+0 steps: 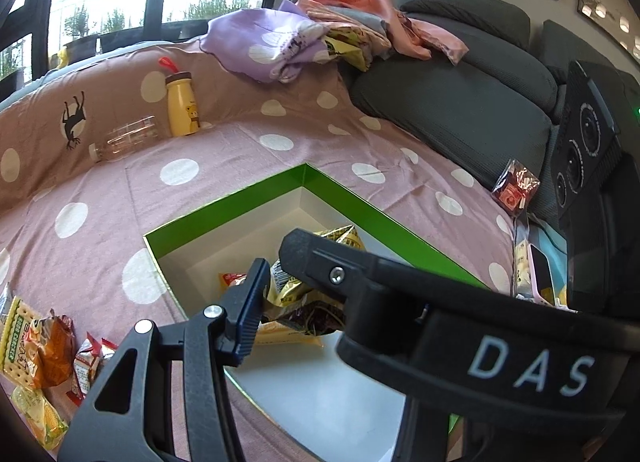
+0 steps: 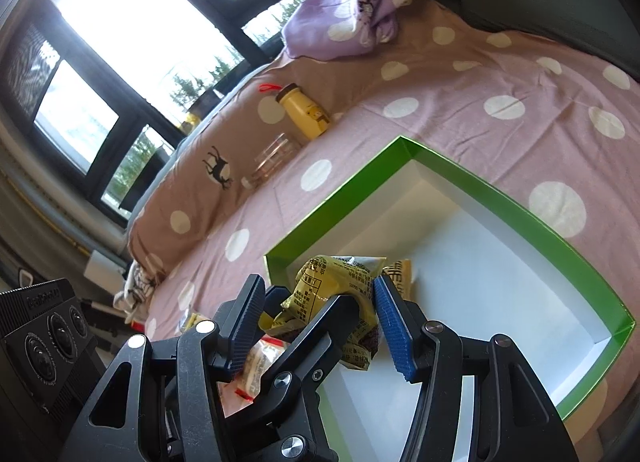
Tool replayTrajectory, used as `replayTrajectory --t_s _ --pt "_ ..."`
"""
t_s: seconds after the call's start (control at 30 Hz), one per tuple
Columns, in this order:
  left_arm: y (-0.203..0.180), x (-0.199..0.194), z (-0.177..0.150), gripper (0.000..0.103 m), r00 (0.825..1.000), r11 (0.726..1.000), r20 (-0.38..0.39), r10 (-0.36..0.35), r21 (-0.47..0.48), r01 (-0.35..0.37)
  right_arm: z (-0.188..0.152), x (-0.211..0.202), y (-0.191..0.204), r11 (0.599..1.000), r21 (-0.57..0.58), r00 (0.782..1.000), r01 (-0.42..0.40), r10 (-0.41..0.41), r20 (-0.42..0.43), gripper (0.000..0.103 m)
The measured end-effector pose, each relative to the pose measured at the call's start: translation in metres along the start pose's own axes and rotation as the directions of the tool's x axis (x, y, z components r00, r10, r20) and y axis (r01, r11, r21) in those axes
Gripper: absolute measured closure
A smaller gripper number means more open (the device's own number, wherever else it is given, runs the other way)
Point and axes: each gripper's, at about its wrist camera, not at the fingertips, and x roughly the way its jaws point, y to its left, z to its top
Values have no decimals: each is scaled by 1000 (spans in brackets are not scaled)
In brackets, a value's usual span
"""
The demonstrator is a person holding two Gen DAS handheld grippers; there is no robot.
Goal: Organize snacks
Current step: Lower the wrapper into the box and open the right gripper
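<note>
A green-rimmed box (image 1: 352, 201) (image 2: 500, 189) with a white inside lies open on the pink dotted cover. Both grippers meet over its near corner and cross each other. My left gripper (image 1: 296, 294) holds crumpled yellow and dark snack packets (image 1: 288, 294); its right finger is hidden behind the right gripper's finger (image 1: 316, 258). In the right wrist view my right gripper (image 2: 318, 286) is shut on the same bundle of snack packets (image 2: 320, 290), its blue pad (image 2: 390, 326) pressing the yellow wrapper. The left gripper's finger (image 2: 320, 326) passes between its fingers. A few packets lie inside the box under the bundle.
Loose snack packets (image 1: 48, 342) lie left of the box, a red packet (image 1: 516, 185) and a phone (image 1: 540, 274) to its right. A yellow bottle (image 1: 182, 103) and a clear bottle (image 1: 124, 139) rest at the back. Heaped clothes (image 1: 280, 41) and grey cushions (image 1: 460, 109) stand behind.
</note>
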Motion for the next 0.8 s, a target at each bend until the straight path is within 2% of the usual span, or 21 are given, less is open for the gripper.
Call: replayTrajectory --t_s 0.4,0.8 --pt "-6 26 1 56 996 999 -82 -38 0 39 4 8 -24 996 71 998 46 -44 -33 43" --pt "-4 44 -3 56 987 999 -151 -46 -21 43 4 22 -39 991 119 995 67 -57 -83 43"
